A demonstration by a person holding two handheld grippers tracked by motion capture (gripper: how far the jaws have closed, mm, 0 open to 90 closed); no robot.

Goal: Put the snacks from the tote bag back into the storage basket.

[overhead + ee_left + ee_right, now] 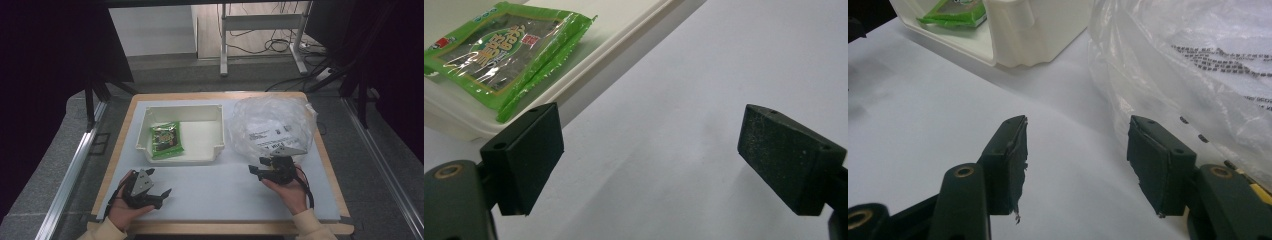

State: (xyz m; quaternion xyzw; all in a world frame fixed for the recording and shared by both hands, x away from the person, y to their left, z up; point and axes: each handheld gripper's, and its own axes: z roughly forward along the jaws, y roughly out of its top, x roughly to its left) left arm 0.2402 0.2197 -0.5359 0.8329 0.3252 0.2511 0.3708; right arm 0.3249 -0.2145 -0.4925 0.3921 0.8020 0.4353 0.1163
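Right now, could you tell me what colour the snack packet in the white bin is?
The snack packet is bright green with a dark centre panel, clearest in the left gripper view.

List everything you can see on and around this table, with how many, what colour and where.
Snack packet: one, green with a dark middle, lying flat in the left part of the tray.
Tray: one, white, on the left-centre of the mat.
Plastic bag: one, clear and crumpled with a white printed label, on the right of the mat.
Mat: one, white, covering the table top.
Table: one, light wood edge showing around the mat.
Desk frame: one, white, on the floor behind the table, with black cables beside it.
Left gripper: one, black, near left of the mat, jaws open, nothing between them.
Right gripper: one, black, at the near edge of the plastic bag, jaws open.
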